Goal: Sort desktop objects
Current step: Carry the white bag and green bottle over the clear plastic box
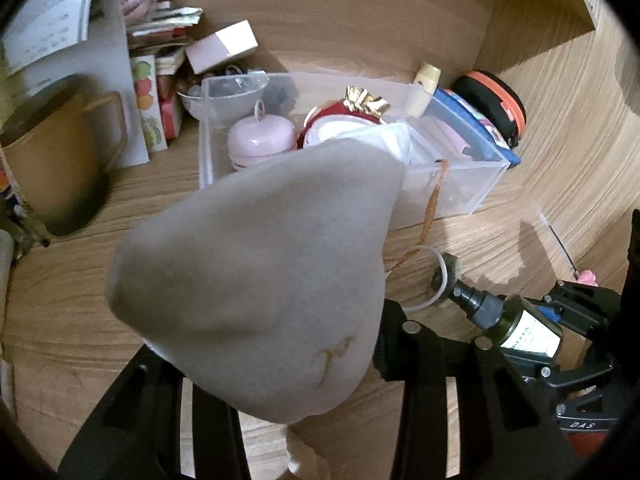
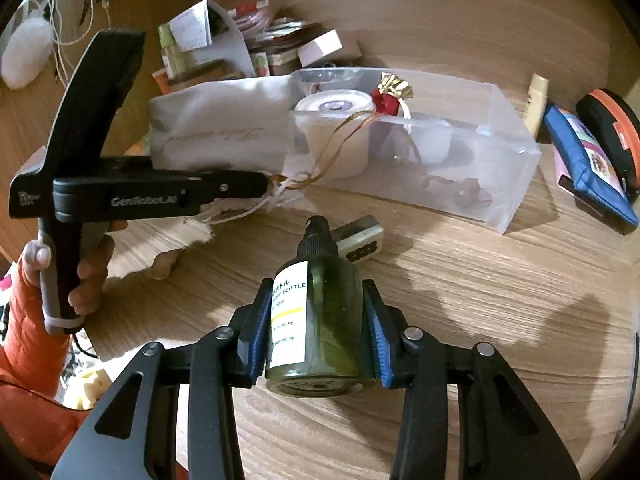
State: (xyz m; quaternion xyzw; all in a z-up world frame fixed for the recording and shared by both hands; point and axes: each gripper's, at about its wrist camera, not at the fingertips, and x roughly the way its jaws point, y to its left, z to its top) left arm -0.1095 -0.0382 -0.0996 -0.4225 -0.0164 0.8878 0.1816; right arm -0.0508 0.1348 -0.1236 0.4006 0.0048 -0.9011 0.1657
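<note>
My left gripper (image 2: pixel 272 184) is shut on a grey drawstring pouch (image 1: pixel 260 280), gripped at its cord end. The pouch (image 2: pixel 220 128) hangs at the left end of a clear plastic box (image 2: pixel 500 152), its top over the box rim (image 1: pixel 460 168). The box holds a pink round case (image 1: pixel 260 140), a white jar (image 2: pixel 332 136) and a red item with a gold bow (image 1: pixel 360 104). My right gripper (image 2: pixel 316 328) is shut on a dark green pump bottle (image 2: pixel 320 312), held above the wooden desk; the bottle also shows in the left wrist view (image 1: pixel 512 320).
A blue pouch (image 2: pixel 588 164), a black-and-orange case (image 2: pixel 616 132) and a cream tube (image 2: pixel 536 100) lie right of the box. A small tile (image 2: pixel 360 240) lies on the desk. Books, a pink box (image 1: pixel 224 46) and a brown jug (image 1: pixel 52 160) crowd the back left.
</note>
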